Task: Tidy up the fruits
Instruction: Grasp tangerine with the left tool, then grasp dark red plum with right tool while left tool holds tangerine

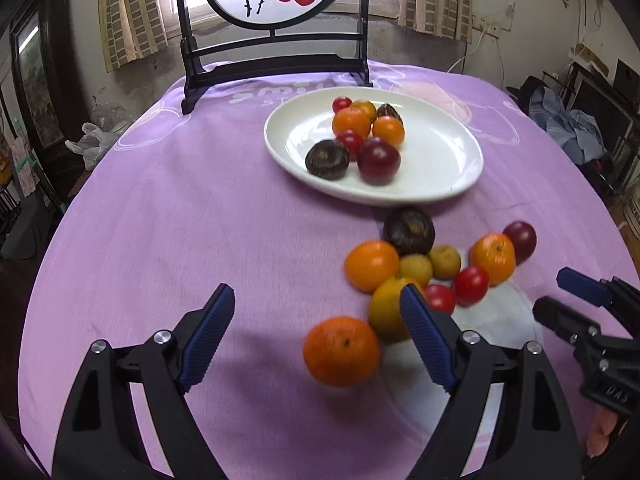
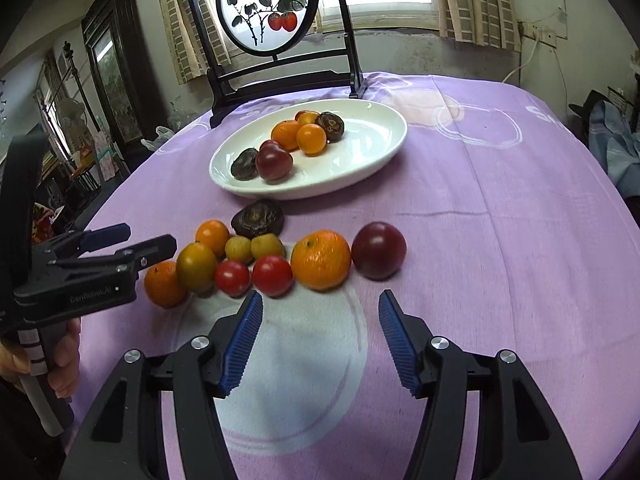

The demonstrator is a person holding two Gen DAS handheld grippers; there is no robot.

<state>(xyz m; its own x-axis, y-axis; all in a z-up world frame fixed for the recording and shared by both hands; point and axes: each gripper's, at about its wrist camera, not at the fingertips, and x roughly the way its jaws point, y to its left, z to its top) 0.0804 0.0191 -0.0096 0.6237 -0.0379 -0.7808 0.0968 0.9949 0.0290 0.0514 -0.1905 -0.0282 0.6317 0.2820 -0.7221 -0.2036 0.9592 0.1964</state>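
A white plate (image 1: 440, 152) (image 2: 360, 148) at the back of the purple cloth holds several small fruits: oranges, red tomatoes and dark ones. In front of it lies a loose cluster of fruits. My left gripper (image 1: 317, 294) (image 2: 148, 239) is open, hovering at the cluster's left end. An orange (image 1: 341, 351) (image 2: 164, 282) lies on the cloth between its fingers, untouched by the pads, and a yellow-green fruit (image 1: 386, 312) sits behind the right finger. My right gripper (image 2: 321, 298) (image 1: 554, 292) is open and empty, just short of a large orange (image 2: 320, 259) and a red tomato (image 2: 272, 275). A dark red plum (image 2: 379, 250) lies to the right.
A round painted screen on a black stand (image 1: 276, 60) (image 2: 280, 68) stands behind the plate at the table's far edge. A hand (image 2: 60, 360) grips the left gripper's handle. The cloth-covered table drops off at both sides, with room clutter beyond.
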